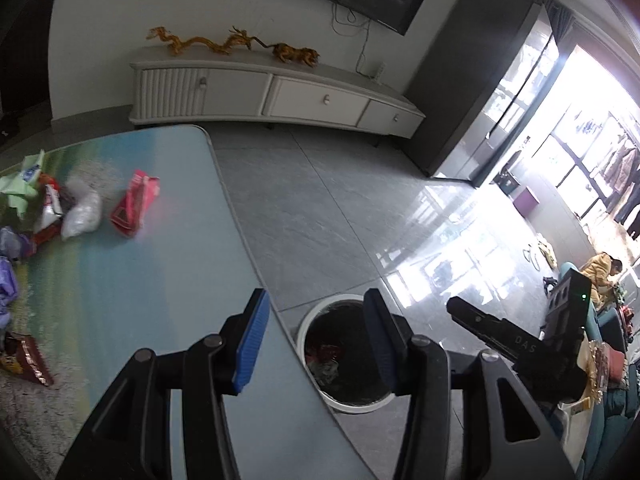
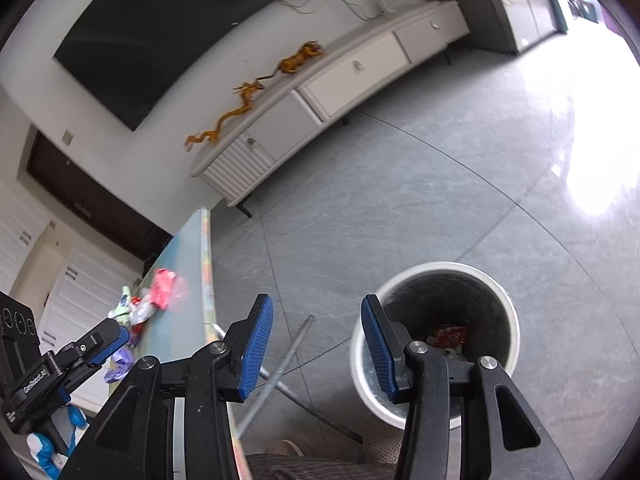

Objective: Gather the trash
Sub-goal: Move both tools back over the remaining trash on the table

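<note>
Several wrappers lie in a loose cluster on the table (image 1: 132,288): a pink packet (image 1: 135,203) nearest the open middle, a clear crumpled bag (image 1: 82,216) just beside it, a green wrapper (image 1: 20,188) and purple scraps (image 1: 8,280) toward the left edge, and a dark red packet (image 1: 28,360) apart from the rest, nearer the camera; none of it is held. Some trash already sits in the bottom of the white waste bin (image 2: 436,344), which stands on the grey tiled floor (image 1: 320,208) close to the table's edge, probably so that pieces can be dropped in without a long carry. The left tool (image 1: 316,340) hangs over the table's edge, tilted down, its blue pads parted with nothing between them; the right tool (image 2: 318,344) points down beside the bin, likewise parted and empty, which suggests both are free to fetch a piece. The cluster is well apart from both tools, so a reach back across the table seems the likely next step.
</note>
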`<action>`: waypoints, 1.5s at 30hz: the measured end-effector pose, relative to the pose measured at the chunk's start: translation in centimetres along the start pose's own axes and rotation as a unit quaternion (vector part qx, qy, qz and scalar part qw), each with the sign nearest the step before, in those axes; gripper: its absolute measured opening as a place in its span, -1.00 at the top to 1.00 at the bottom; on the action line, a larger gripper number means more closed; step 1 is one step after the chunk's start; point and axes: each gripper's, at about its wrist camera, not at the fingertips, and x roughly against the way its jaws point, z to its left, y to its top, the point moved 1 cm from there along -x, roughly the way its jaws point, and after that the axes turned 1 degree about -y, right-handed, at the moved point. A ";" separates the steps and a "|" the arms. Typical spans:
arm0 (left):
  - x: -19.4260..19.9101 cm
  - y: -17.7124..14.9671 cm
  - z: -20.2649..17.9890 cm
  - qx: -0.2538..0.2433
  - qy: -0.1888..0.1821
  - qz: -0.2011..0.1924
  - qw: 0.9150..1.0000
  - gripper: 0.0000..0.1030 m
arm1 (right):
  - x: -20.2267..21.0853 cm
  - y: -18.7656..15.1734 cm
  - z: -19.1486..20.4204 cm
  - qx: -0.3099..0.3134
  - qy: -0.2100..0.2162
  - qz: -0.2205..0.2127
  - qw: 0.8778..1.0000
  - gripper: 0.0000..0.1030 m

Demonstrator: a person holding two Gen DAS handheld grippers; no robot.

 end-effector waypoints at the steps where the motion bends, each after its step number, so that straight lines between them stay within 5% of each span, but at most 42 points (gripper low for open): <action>1: 0.5 0.0 0.5 0.001 0.007 -0.007 1.000 0.09 | 0.1 0.0 0.9 0.008 0.002 -0.001 1.000 0.13; 10: 8.0 -0.6 6.9 0.022 0.077 -0.077 0.994 -0.02 | -0.4 -0.9 9.5 0.072 0.010 0.002 0.997 0.13; 21: 14.8 -0.9 10.3 0.027 0.110 -0.124 0.986 -0.02 | 0.5 -0.4 18.6 0.121 0.036 -0.015 0.992 0.13; 33: 20.4 1.2 11.3 0.000 0.133 -0.149 0.980 -0.02 | 2.7 1.7 25.7 0.177 0.077 -0.044 0.980 0.13; 45: 23.3 2.4 19.3 0.048 0.186 -0.141 0.971 -0.02 | 0.7 3.0 29.0 0.210 0.108 -0.046 0.971 0.13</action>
